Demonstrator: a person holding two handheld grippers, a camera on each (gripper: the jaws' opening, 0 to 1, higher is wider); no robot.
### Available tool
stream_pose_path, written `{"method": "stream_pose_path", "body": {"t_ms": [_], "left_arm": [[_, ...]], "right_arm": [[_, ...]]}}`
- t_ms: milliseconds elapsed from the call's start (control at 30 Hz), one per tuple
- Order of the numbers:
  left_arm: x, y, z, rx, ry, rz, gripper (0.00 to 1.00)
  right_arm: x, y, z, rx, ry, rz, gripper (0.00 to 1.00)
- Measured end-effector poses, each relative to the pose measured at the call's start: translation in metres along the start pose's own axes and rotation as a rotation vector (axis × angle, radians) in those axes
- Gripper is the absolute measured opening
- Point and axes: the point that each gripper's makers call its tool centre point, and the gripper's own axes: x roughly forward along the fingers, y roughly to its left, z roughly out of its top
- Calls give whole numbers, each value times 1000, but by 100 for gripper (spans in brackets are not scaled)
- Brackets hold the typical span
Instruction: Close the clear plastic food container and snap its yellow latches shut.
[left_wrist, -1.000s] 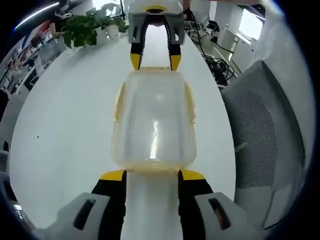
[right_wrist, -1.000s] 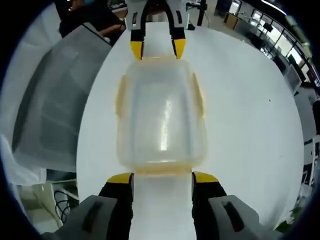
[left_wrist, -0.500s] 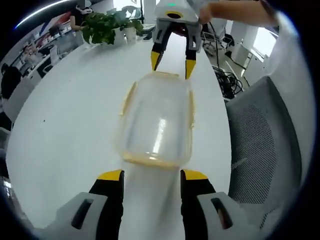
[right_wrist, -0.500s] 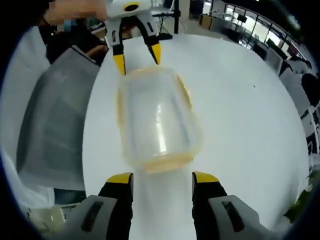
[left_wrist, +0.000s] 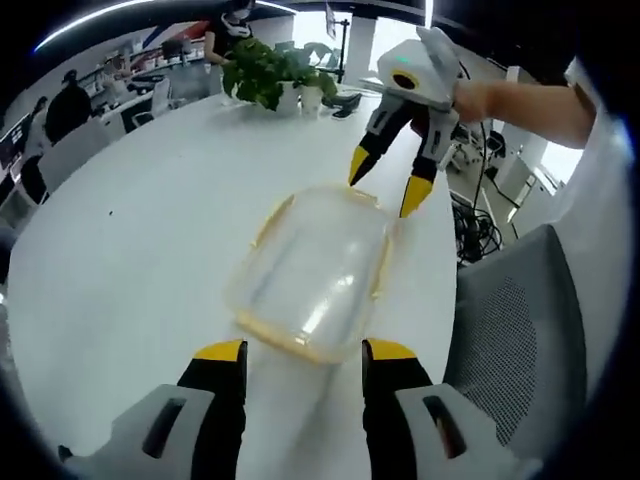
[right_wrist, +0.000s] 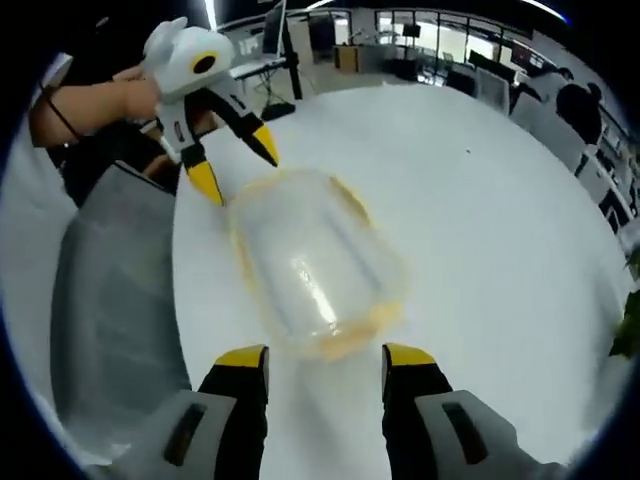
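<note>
Container (left_wrist: 312, 270) sits on white desk (left_wrist: 150, 220), lid on top, near the desk edge beside a grey mesh chair (left_wrist: 520, 340). Yellow latches along the rim; can't tell from here whether any are snapped, they look blurred in both views.

L gripper (left_wrist: 303, 352): fingers wide apart, holding nothing, tips just short of the near end of the container. R gripper (right_wrist: 325, 356): same, fingers wide, empty, tips just short of the opposite end. In the left gripper view the R gripper hangs above the far end, tilted, clear of the lid; a hand and bare forearm (left_wrist: 520, 105) behind it.

Judgement: both are off the box, so step in hand = come in on a latch.
- Steady one end w/ one gripper so the box won't slide on the smooth desk.
- Press each latch flap down and inward, square to the rim, one at a time.
- Check lid seated flat first; a cocked lid won't catch.

Potted plant (left_wrist: 268, 75) at far side of desk, well apart.
</note>
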Motion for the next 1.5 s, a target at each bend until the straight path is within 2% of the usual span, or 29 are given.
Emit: {"method": "stream_pose_path", "body": {"t_ms": [67, 167, 233, 300, 433, 533, 633, 700, 867, 900, 1000, 1067, 1500], "left_arm": [[0, 1, 1, -60, -10, 19, 45], [0, 6, 3, -104, -20, 63, 46], [1, 11, 1, -185, -9, 102, 46], [4, 11, 3, -223, -19, 103, 46], [10, 10, 2, -280, 13, 124, 46], [13, 12, 4, -405, 0, 136, 46], [15, 14, 2, -447, 9, 160, 47], [16, 14, 3, -507, 3, 164, 47], [17, 15, 2, -558, 13, 172, 47], [18, 14, 3, -574, 11, 168, 46], [18, 13, 3, -594, 17, 167, 45], [19, 10, 3, -621, 21, 145, 41], [21, 7, 6, -622, 40, 163, 35]], "right_arm": [[-1, 0, 1, 50, -13, -8, 44], [-2, -6, 6, 155, -49, -37, 43], [-1, -9, 6, 203, -52, -49, 43], [0, -10, 8, 259, -56, -57, 42], [6, -16, 10, 364, -54, -68, 42], [9, -20, 11, 418, -49, -77, 42], [11, -23, 11, 455, -35, -82, 40], [12, -24, 13, 485, -33, -84, 40], [16, -26, 12, 538, -11, -90, 38], [17, -23, 14, 579, -15, -78, 38], [19, -24, 13, 629, -13, -71, 38], [19, -23, 13, 648, -8, -69, 37], [21, -22, 13, 643, 9, -57, 33]]}}
